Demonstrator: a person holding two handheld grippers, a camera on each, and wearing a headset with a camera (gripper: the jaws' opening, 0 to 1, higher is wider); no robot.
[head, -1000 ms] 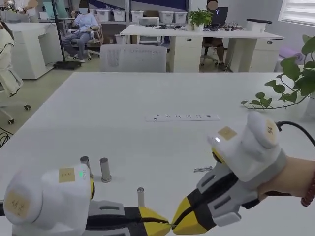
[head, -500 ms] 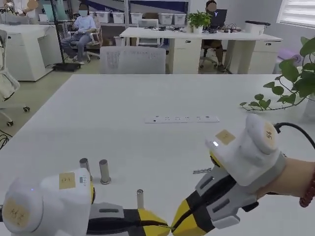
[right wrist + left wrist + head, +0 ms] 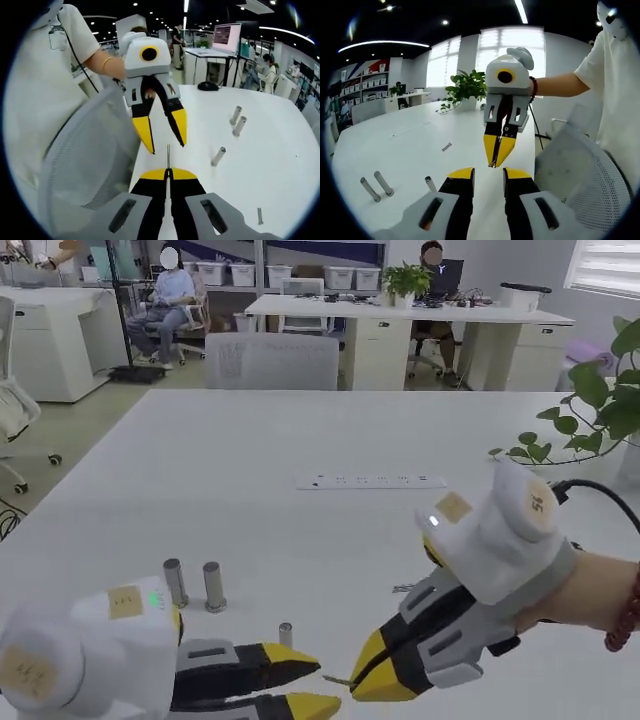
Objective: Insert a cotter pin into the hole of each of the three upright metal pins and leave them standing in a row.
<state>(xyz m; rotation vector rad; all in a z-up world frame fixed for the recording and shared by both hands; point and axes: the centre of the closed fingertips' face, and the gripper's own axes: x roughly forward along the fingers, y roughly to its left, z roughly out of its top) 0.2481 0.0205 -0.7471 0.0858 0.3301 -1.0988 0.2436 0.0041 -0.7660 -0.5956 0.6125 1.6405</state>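
Observation:
Three upright metal pins stand on the white table: two close together [image 3: 176, 582] [image 3: 213, 586] and a third [image 3: 286, 633] nearer me. My right gripper [image 3: 357, 681] is shut on a thin cotter pin [image 3: 168, 156] that sticks out past its tips. My left gripper [image 3: 322, 685] faces it tip to tip with its jaws open around the cotter pin's free end, not touching it. In the left gripper view the right gripper [image 3: 496, 159] hangs just above my open left gripper [image 3: 489, 174]. Both grippers hover in front of the nearest metal pin [image 3: 430, 183].
A loose cotter pin [image 3: 408, 587] lies on the table right of the metal pins. A white power strip [image 3: 372, 480] lies farther back and a leafy plant [image 3: 590, 410] stands at the right edge. A mesh chair [image 3: 85, 165] is beside the table.
My left gripper has opened; earlier its jaws were shut tip to tip against the right gripper's. The right gripper still holds the cotter pin in about the same place.

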